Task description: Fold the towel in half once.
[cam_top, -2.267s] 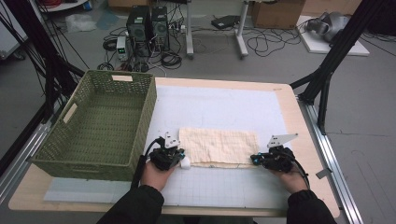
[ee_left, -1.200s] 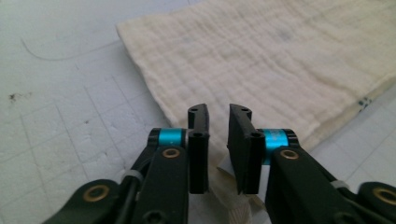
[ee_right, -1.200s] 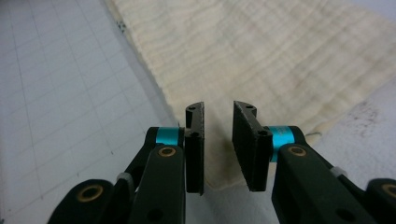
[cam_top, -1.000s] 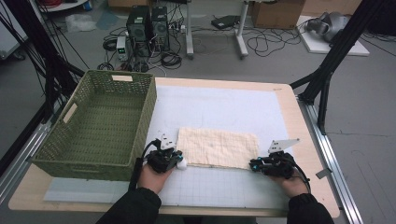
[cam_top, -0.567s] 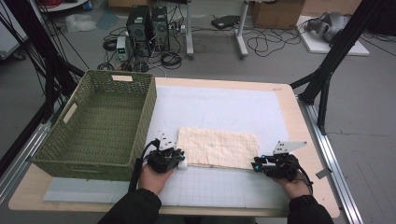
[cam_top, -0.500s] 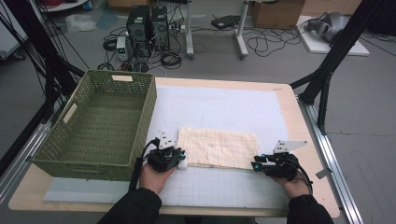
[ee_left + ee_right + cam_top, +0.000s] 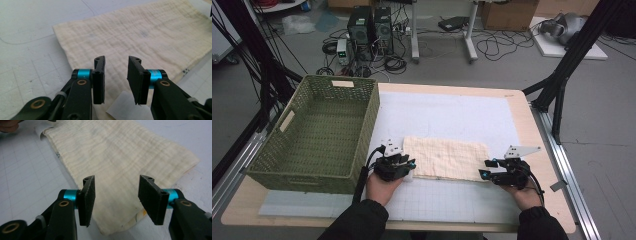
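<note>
A cream folded cloth [image 7: 447, 157] lies flat on the white gridded mat [image 7: 447, 110] near the table's front. My left gripper [image 7: 408, 164] rests at its near left corner. In the left gripper view the left gripper [image 7: 116, 75] stands open over the cloth [image 7: 140, 32] and a white tag [image 7: 121, 106]. My right gripper [image 7: 485, 170] sits at the near right corner. In the right gripper view it [image 7: 115, 195] gapes open above the cloth [image 7: 120, 152]. Both pairs of jaws have just been opening, and the pads press on nothing.
A green wicker basket [image 7: 317, 130] stands on the table's left side, close beside the left hand. The mat's far half lies bare behind the cloth. Black frame struts [image 7: 562, 75] rise past the table's right edge.
The right gripper has edged slightly right, off the cloth's near right corner. The cloth's near edge has settled flat. The left hand has stayed in place.
</note>
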Demonstrator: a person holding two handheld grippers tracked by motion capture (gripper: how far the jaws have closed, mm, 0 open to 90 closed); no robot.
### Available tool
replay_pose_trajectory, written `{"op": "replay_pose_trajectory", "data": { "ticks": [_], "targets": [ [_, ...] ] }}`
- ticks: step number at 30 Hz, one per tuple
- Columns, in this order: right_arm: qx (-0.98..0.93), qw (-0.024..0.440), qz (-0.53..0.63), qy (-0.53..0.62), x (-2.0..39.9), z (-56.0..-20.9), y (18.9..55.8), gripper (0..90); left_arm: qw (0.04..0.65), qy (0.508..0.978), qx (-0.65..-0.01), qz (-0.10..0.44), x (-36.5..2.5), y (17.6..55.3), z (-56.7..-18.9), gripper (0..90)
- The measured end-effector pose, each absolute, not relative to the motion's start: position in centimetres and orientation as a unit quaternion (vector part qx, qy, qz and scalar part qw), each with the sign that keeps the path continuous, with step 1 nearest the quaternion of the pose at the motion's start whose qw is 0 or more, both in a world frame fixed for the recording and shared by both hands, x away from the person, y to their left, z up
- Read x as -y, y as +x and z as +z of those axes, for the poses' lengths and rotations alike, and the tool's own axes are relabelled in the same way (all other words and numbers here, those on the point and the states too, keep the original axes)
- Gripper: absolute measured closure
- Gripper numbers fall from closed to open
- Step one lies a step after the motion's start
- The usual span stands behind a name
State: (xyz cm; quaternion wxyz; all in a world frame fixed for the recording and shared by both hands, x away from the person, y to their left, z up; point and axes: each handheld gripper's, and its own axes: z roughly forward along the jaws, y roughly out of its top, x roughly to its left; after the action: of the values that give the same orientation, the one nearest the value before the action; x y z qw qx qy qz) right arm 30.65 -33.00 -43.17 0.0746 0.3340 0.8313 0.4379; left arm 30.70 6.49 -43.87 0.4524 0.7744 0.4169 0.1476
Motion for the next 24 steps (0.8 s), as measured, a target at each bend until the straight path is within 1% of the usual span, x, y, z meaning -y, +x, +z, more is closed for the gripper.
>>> {"op": "replay_pose_trajectory", "data": {
  "ticks": [2, 6, 15, 19, 24],
  "targets": [
    [-0.830, 0.074, 0.439, 0.336, 32.9, -43.1, 30.8, 42.5, 0.454, 0.772, -0.418, 0.151, -6.5, 30.8, -43.9, 63.8],
    [-0.831, 0.069, 0.438, 0.336, 32.8, -43.1, 30.9, 40.6, 0.455, 0.771, -0.420, 0.148, -6.3, 30.9, -43.7, 62.3],
    [-0.834, 0.075, 0.434, 0.332, 32.1, -42.7, 31.6, 39.9, 0.456, 0.777, -0.407, 0.153, -5.5, 32.1, -41.7, 60.6],
    [-0.835, 0.069, 0.435, 0.330, 31.9, -42.5, 32.2, 40.1, 0.457, 0.774, -0.413, 0.147, -5.4, 32.5, -41.7, 60.0],
    [-0.833, 0.074, 0.439, 0.328, 31.5, -42.0, 33.1, 40.1, 0.447, 0.778, -0.415, 0.151, -5.5, 33.1, -41.6, 59.9]
  ]
}}
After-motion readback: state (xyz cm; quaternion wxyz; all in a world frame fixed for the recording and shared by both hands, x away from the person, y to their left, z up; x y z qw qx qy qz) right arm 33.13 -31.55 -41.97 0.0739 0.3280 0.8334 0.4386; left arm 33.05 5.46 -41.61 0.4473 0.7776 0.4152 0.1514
